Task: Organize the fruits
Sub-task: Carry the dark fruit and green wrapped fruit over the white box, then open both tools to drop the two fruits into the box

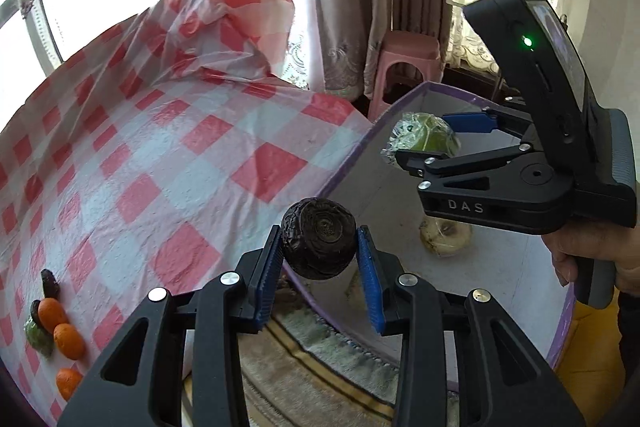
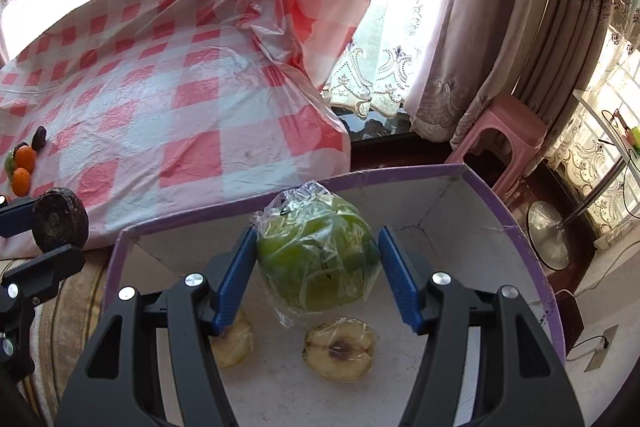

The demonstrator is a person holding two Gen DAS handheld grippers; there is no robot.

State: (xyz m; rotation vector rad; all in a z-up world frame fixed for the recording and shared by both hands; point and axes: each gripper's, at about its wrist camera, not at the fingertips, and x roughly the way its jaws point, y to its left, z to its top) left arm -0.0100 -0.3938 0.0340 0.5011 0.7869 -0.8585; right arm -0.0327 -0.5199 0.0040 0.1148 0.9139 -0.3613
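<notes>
My left gripper [image 1: 318,255] is shut on a dark brown, wrinkled round fruit [image 1: 318,237], held in the air over the near rim of a white box with a purple edge [image 1: 348,163]. From the right wrist, the same dark fruit [image 2: 60,223] shows at the left edge. My right gripper [image 2: 316,267] is shut on a green fruit in clear plastic wrap [image 2: 316,259], above the box floor [image 2: 440,227]. Two pale wrapped fruit halves [image 2: 340,349] [image 2: 234,343] lie in the box beneath it. The left wrist view shows the right gripper [image 1: 426,141] with the green fruit [image 1: 424,131].
A table under a red-and-white checked cloth [image 1: 180,147] lies left of the box. On its near left corner sit three oranges [image 1: 52,313], dark fruits [image 1: 50,283] and a green wrapped one [image 1: 38,337]. A pink stool [image 2: 500,131], curtains and a fan base [image 2: 548,235] stand beyond.
</notes>
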